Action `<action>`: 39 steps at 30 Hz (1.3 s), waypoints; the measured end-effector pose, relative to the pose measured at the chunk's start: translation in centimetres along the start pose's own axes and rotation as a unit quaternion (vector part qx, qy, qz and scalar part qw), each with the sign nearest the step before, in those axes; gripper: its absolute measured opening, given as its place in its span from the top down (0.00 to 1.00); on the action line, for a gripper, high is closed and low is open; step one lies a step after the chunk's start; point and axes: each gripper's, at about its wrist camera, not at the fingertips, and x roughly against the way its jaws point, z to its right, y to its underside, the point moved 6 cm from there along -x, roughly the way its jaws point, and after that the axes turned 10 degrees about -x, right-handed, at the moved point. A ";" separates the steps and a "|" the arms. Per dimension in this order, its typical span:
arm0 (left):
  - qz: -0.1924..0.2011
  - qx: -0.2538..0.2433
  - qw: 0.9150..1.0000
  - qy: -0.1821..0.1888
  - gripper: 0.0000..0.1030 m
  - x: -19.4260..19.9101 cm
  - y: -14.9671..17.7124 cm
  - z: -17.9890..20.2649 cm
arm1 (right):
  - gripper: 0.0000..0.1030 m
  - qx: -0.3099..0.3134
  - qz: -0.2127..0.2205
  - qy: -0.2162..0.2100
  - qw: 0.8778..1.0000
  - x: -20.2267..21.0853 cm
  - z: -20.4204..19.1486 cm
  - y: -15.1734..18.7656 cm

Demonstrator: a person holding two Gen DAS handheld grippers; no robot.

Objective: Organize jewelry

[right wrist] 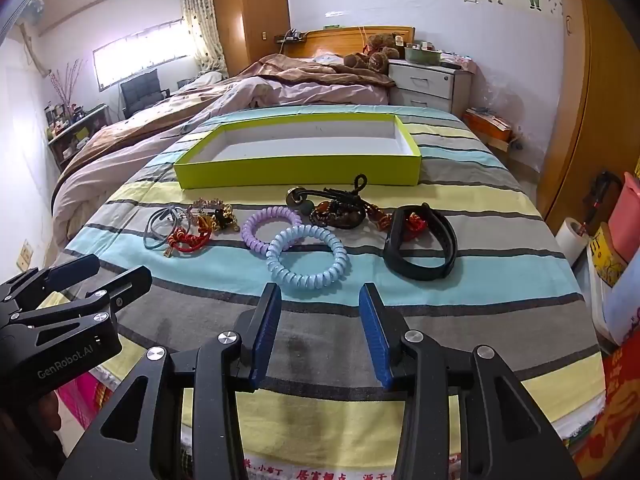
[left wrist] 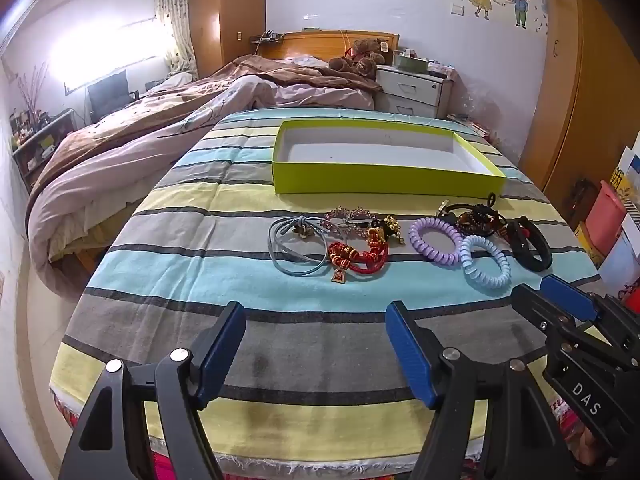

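Observation:
A shallow lime-green box [left wrist: 384,178] [right wrist: 300,172] with a white inside lies open at the back of the striped cloth. In front of it, a row of jewelry: grey hair ties [left wrist: 288,248], a red cord bracelet with gold charms [left wrist: 356,258] [right wrist: 186,238], a purple coil tie [left wrist: 434,236] [right wrist: 270,226], a pale blue coil tie [left wrist: 486,262] [right wrist: 308,258], dark beads [right wrist: 340,212], and a black band [left wrist: 528,246] [right wrist: 420,246]. My left gripper [left wrist: 316,320] is open wide, short of the red bracelet. My right gripper [right wrist: 320,300] is open just short of the blue coil tie, nothing between its fingers.
The striped cloth [right wrist: 460,304] covers a table whose front edge lies under both grippers. Behind it is a bed [left wrist: 160,120] with rumpled covers, a white nightstand [right wrist: 428,80], and a wooden wardrobe [right wrist: 592,100] at right. Bags and a pink bin [right wrist: 624,216] stand at the right.

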 end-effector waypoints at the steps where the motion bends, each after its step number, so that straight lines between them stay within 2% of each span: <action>1: 0.003 0.004 1.000 0.004 0.30 0.0 0.0 0.0 | 0.60 -0.001 -0.001 0.000 1.000 0.0 0.0 0.0; 14: 0.015 -0.012 1.000 -0.025 0.30 0.7 -0.3 -0.2 | 0.60 -0.001 0.003 0.001 1.000 0.0 0.3 -0.4; 39: 0.013 -0.006 1.000 -0.018 0.30 1.2 0.0 -0.1 | 0.60 -0.001 0.011 0.003 1.000 0.6 0.0 -0.1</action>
